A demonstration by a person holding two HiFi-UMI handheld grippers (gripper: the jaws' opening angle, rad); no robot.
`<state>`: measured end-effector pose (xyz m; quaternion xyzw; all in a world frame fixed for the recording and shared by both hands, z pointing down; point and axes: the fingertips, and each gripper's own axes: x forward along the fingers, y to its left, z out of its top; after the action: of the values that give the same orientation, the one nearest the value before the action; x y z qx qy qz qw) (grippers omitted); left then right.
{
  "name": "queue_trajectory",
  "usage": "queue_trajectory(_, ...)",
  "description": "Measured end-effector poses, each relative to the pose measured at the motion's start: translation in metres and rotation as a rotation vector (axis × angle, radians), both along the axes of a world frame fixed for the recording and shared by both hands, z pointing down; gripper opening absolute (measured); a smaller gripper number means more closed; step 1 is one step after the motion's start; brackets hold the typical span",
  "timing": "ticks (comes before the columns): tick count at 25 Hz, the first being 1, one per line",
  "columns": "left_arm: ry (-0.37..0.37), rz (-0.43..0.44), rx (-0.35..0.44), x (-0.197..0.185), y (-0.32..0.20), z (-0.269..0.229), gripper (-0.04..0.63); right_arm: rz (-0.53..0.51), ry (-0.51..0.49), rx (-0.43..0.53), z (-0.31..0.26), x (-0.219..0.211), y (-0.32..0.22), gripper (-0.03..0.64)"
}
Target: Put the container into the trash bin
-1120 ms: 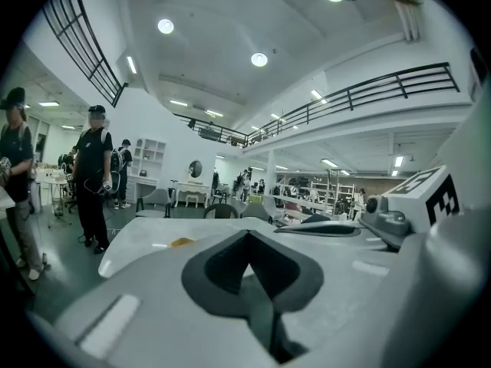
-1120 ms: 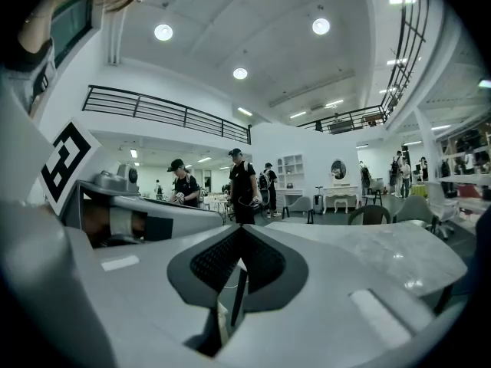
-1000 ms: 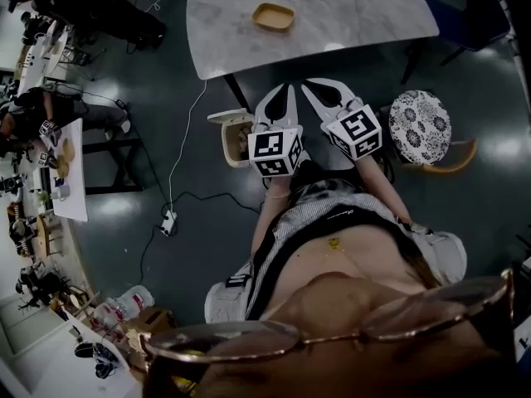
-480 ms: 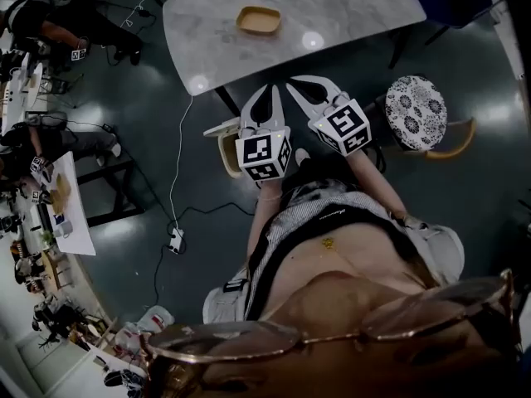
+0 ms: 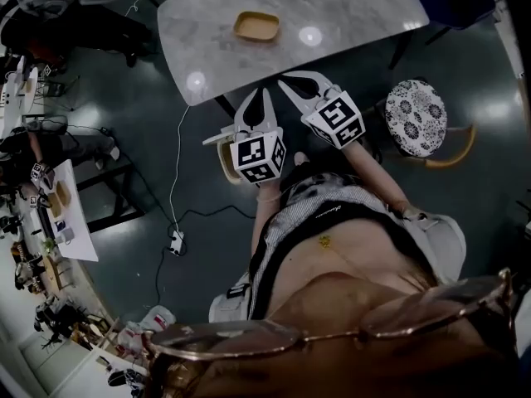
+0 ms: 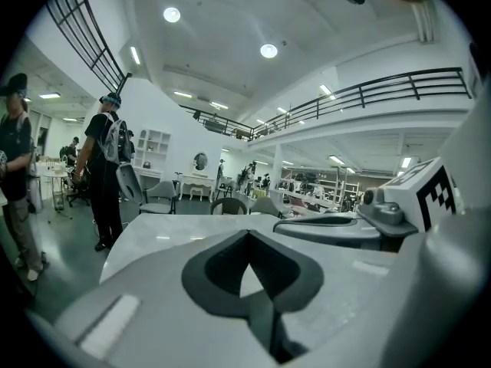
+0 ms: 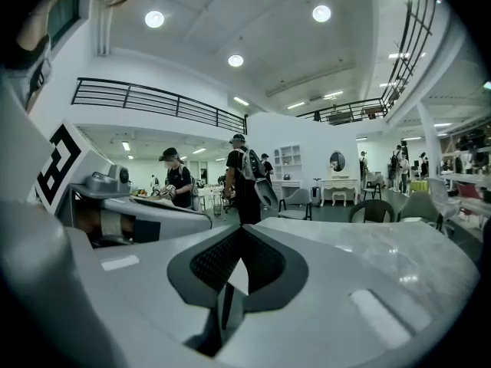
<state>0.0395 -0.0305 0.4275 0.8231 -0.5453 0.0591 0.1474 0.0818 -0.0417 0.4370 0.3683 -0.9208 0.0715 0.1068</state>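
A shallow tan container (image 5: 256, 26) lies on the marble table (image 5: 348, 15), well ahead of both grippers. My left gripper (image 5: 264, 94) is shut and empty, its tips at the table's near edge. Just right of it, my right gripper (image 5: 286, 80) is also shut with nothing in it, its tips over the table's edge. A cream trash bin (image 5: 224, 143) with a raised lid stands on the floor by the table leg, partly hidden behind the left gripper. In the left gripper view the jaws (image 6: 245, 234) meet over the tabletop; the right gripper view shows its jaws (image 7: 242, 228) closed likewise.
A stool with a patterned seat (image 5: 416, 116) stands to the right, by the table. A cable and power strip (image 5: 176, 240) lie on the dark floor at left. A person with a backpack (image 7: 244, 179) stands beyond the table. Work tables with clutter (image 5: 62, 210) line the far left.
Both grippers have moved forward toward the table together, and their tips now reach its near edge. Both stay shut.
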Motion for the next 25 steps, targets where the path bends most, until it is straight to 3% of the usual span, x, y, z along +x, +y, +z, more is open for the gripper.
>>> queue_trajectory(13,0.004,-0.089,-0.004,0.024,-0.104,-0.007,0.002,-0.098,0.028,0.005,-0.006,0.022,-0.106,0.026)
queue_trajectory(25,0.005,-0.202,-0.029,0.027,-0.135,0.004,0.002,-0.231,0.044,-0.011,0.008,0.02,-0.145,0.026)
